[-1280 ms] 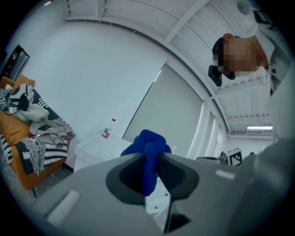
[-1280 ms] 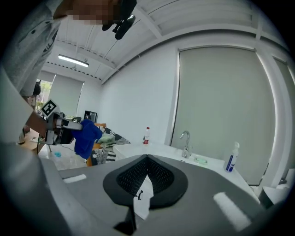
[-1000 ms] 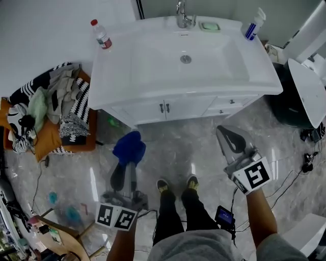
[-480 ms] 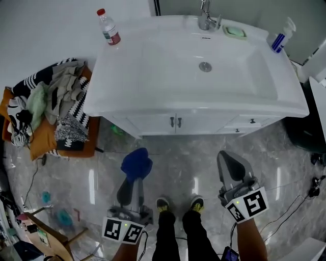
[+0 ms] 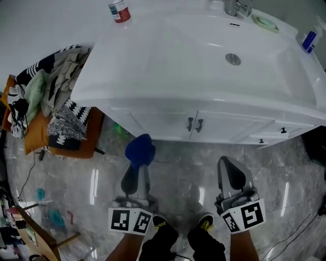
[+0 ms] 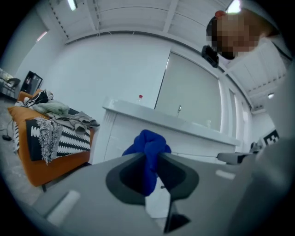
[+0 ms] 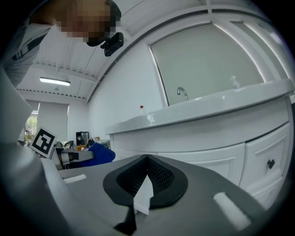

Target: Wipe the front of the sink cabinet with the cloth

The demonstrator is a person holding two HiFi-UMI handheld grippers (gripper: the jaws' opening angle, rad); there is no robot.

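Note:
A bunched blue cloth (image 5: 139,150) sticks out of my left gripper (image 5: 138,162), whose jaws are shut on it; the same cloth (image 6: 147,152) fills the jaw gap in the left gripper view. It hangs just short of the white sink cabinet front (image 5: 168,121), below and left of the two door handles (image 5: 194,124). My right gripper (image 5: 230,164) is shut with nothing in it, a little short of the cabinet's right doors (image 7: 216,156). In the right gripper view the cloth (image 7: 99,154) shows at the left.
The white basin top (image 5: 168,56) overhangs the doors, with a tap (image 5: 233,7), a soap dish (image 5: 265,21) and a red-capped bottle (image 5: 119,10) on it. An orange seat heaped with clothes (image 5: 53,109) stands left of the cabinet. Marble floor (image 5: 183,168) lies between my feet and the cabinet.
The view has moved closer to the cabinet, which now fills the upper frame. Both grippers have come forward with it; the cloth stays held in the left one.

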